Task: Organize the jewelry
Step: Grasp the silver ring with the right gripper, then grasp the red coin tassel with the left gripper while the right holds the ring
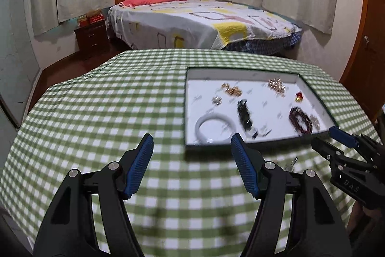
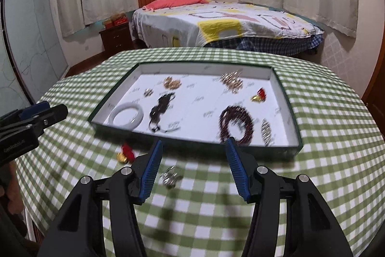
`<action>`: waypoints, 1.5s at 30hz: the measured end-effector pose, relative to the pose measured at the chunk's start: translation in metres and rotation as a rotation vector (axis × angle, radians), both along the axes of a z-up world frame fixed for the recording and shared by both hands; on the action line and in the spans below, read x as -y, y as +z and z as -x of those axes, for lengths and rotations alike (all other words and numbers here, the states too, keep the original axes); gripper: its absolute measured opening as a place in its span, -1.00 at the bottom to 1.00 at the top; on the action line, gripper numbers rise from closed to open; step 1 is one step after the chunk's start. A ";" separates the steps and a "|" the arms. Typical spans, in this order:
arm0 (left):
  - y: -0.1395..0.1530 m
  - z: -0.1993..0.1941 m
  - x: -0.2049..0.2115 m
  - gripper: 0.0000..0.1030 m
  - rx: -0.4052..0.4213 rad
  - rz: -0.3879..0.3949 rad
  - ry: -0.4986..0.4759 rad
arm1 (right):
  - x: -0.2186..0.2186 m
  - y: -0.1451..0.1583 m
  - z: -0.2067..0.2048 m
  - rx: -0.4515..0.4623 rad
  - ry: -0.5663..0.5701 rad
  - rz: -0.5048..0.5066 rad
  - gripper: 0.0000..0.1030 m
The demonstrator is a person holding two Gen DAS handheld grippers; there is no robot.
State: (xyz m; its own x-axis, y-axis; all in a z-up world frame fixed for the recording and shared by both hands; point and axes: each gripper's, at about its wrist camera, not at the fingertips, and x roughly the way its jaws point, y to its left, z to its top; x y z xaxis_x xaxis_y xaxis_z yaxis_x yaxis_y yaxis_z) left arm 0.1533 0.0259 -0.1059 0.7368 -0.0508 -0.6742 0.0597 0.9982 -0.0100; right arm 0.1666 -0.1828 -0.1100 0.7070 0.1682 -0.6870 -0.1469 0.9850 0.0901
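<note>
A dark green tray (image 2: pixel 288 93) with a white floor sits on the green checked tablecloth (image 2: pixel 324 136). It holds a white bangle (image 2: pixel 115 115), a dark red bead bracelet (image 2: pixel 222 122), a black piece (image 2: pixel 160 107), gold pieces (image 2: pixel 172 83) and a red-and-gold charm (image 2: pixel 258 95). On the cloth in front of the tray lie a second red-and-gold charm (image 2: pixel 125 153) and a small silver piece (image 2: pixel 170 176). My right gripper (image 2: pixel 194 140) is open above the silver piece, and its pads do not touch it. My left gripper (image 1: pixel 192 136) is open and empty at the near left corner of the tray (image 1: pixel 186 100).
The right gripper (image 1: pixel 327 136) shows at the right edge of the left wrist view, and the left gripper (image 2: pixel 55 107) at the left edge of the right wrist view. Behind the table stand a bed (image 1: pixel 204 21) and a nightstand (image 1: pixel 91 36). A wooden door (image 1: pixel 368 40) is at the right.
</note>
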 end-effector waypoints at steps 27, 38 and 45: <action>-0.025 0.017 -0.039 0.27 -0.080 0.011 0.047 | -0.030 -0.050 -0.011 -0.151 0.062 0.057 -0.49; -0.030 0.018 -0.015 0.27 -0.092 0.006 0.012 | -0.017 -0.041 -0.003 -0.134 0.060 0.039 -0.50; -0.035 0.013 0.017 0.27 -0.107 0.019 -0.028 | 0.006 -0.035 0.004 -0.116 0.036 0.036 -0.50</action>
State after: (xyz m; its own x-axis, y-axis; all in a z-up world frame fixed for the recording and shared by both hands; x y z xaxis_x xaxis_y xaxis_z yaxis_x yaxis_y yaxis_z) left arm 0.1400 0.0088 -0.1414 0.6589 -0.0833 -0.7476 0.0847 0.9957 -0.0363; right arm 0.1630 -0.1883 -0.1447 0.6165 0.1660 -0.7697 -0.1732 0.9822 0.0732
